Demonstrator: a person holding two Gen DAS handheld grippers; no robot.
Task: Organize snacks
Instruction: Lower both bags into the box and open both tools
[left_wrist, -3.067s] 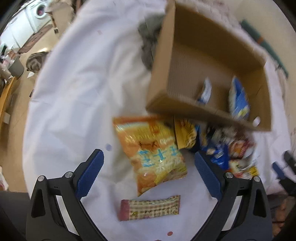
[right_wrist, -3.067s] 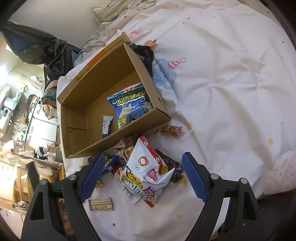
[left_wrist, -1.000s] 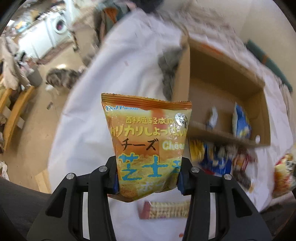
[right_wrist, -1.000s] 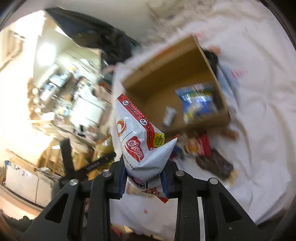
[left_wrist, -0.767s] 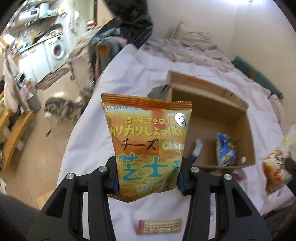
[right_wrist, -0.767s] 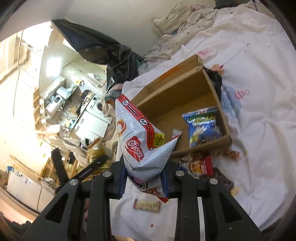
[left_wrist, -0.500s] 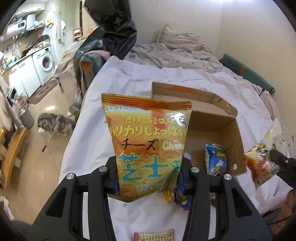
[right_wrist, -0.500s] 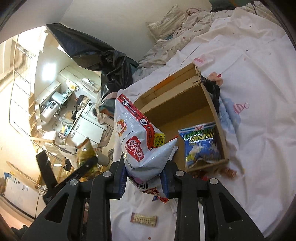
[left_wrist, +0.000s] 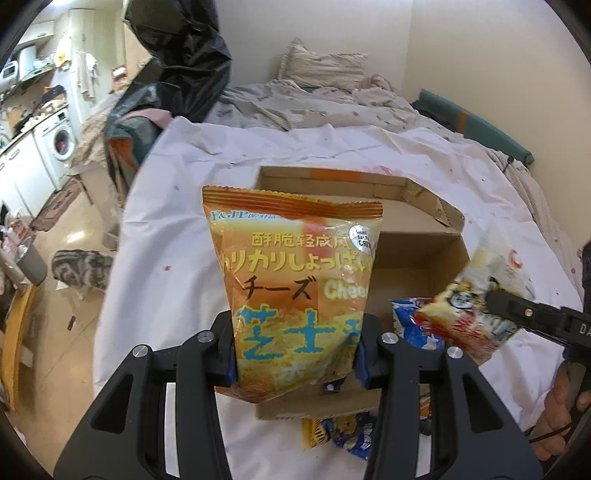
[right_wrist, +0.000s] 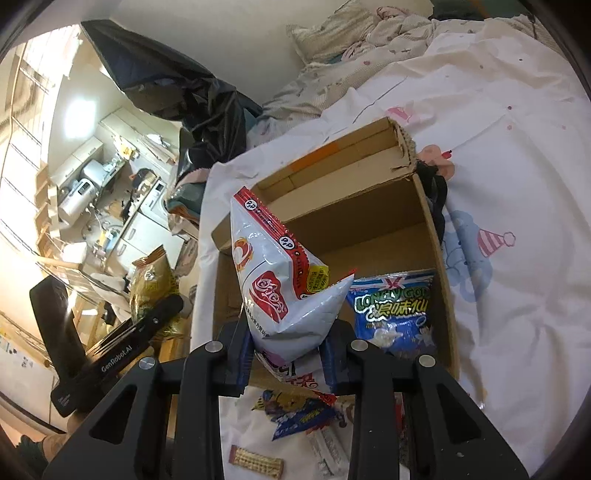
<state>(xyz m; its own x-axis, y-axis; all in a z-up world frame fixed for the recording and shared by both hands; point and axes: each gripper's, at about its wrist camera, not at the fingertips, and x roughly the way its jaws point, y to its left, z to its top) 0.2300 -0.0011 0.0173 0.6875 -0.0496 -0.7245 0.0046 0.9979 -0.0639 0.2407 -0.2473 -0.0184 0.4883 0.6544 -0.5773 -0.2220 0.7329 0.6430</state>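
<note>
Both grippers are carrying a bag toward the cardboard box (right_wrist: 369, 206) sitting mid-bed: the left gripper (left_wrist: 295, 354) is squeezing the orange cheese snack bag (left_wrist: 295, 280) between its fingers, and the right gripper (right_wrist: 286, 354) is pinching the white and red chip bag (right_wrist: 280, 284). Only a blue bag (right_wrist: 395, 314) is showing inside the box so far. A pile of small packets (right_wrist: 299, 413) and a wafer bar (right_wrist: 256, 459) are lying on the bed near its front edge, so I'd say plenty's left.
</note>
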